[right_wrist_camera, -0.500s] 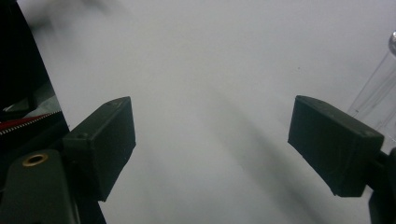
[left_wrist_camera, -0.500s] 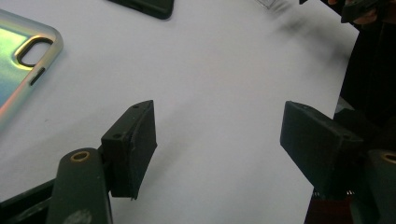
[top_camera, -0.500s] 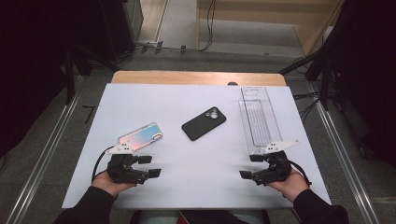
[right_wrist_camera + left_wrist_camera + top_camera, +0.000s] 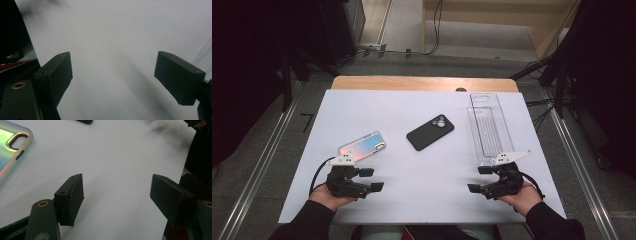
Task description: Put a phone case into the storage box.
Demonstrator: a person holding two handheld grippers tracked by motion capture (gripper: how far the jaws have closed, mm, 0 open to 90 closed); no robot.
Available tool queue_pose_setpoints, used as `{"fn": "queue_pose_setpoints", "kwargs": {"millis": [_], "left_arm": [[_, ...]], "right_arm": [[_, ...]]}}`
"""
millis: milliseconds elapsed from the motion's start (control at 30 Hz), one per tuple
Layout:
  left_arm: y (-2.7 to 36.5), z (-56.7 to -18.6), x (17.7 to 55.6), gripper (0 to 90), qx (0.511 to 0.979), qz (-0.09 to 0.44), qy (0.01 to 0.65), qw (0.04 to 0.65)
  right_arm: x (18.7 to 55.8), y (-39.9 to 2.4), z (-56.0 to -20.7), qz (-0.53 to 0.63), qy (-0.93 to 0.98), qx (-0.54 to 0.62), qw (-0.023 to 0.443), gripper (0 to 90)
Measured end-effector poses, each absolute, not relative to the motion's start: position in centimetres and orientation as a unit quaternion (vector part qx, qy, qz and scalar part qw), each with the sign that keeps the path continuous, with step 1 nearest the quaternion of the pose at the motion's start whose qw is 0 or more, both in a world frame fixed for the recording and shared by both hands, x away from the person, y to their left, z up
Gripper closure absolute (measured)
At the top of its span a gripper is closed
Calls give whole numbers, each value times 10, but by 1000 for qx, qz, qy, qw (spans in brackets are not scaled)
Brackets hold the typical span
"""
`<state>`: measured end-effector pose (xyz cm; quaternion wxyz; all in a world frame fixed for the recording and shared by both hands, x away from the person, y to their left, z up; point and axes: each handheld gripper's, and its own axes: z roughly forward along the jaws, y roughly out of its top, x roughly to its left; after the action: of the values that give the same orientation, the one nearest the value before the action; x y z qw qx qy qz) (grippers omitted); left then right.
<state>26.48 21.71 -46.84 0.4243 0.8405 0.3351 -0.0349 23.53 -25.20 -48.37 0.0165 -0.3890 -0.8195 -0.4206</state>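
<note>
An iridescent phone case [image 4: 362, 146] lies on the white table [image 4: 422, 170] at the left, and its corner with the camera cutout shows in the left gripper view [image 4: 10, 150]. A black phone [image 4: 430, 132] lies face down in the middle. My left gripper [image 4: 372, 179] rests on the table just in front of the case, jaws open and pointing right, with nothing between them [image 4: 117, 195]. My right gripper [image 4: 479, 179] rests near the front right, jaws open and pointing left over bare table [image 4: 113, 75].
A long see-through plastic box [image 4: 489, 127] stands at the right, its near end just behind my right gripper; its edge shows in the right gripper view [image 4: 203, 53]. A wooden strip [image 4: 422, 83] borders the table's far edge. Dark floor and cables lie beyond.
</note>
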Motion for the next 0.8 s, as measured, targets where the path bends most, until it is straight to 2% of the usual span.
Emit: {"fn": "queue_pose_setpoints", "kwargs": {"millis": [800], "left_arm": [[219,-466,265,251,839,-25,333,430]], "right_arm": [[235,-253,-483,-422,-819,-388,12,132]]}}
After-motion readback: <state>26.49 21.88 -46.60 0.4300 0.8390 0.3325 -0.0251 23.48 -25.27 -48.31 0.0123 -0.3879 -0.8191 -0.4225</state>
